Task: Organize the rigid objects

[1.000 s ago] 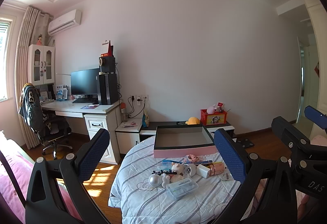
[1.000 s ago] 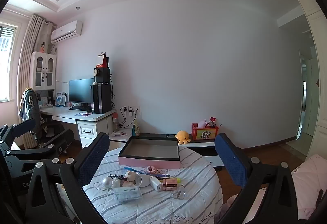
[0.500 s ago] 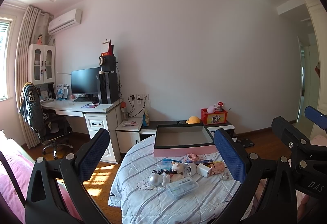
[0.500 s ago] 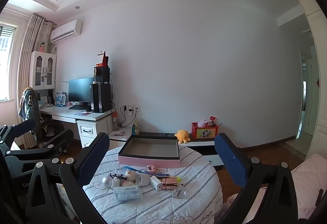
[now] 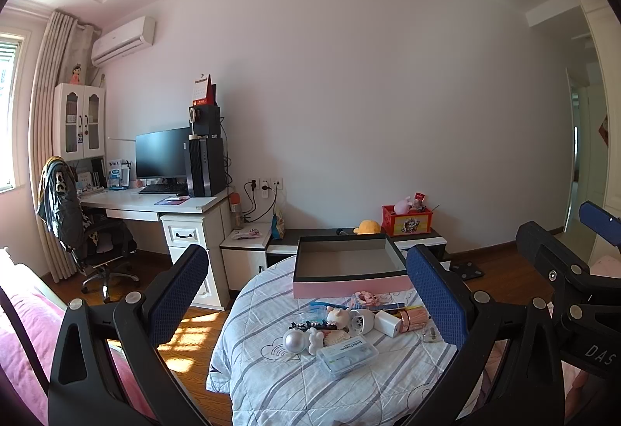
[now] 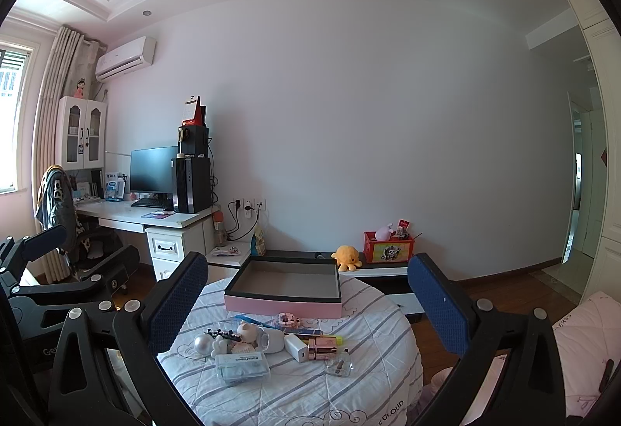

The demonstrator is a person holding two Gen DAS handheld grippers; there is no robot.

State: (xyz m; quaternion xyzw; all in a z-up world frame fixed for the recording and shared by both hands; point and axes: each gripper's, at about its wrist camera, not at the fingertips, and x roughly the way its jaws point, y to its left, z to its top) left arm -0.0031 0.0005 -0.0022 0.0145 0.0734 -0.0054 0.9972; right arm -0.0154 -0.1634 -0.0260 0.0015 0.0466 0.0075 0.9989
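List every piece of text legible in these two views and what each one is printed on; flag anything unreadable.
"DAS" (cut off): on the right tool's black body, seen in the left wrist view.
"CLOUD", first letters cut off: along the striped quilt's edge.
"Ge" (cut off): on the left tool's body.
Clear plastic case: label too small to read.
Wall calendar, red toy box: print blurred.

Left hand-held gripper [image 5: 306, 290] and right hand-held gripper [image 6: 306, 294] both gape wide, empty.

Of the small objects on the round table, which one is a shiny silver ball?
The silver ball at the left end of the cluster, beside the white figurine. It alone is round and mirror-like.
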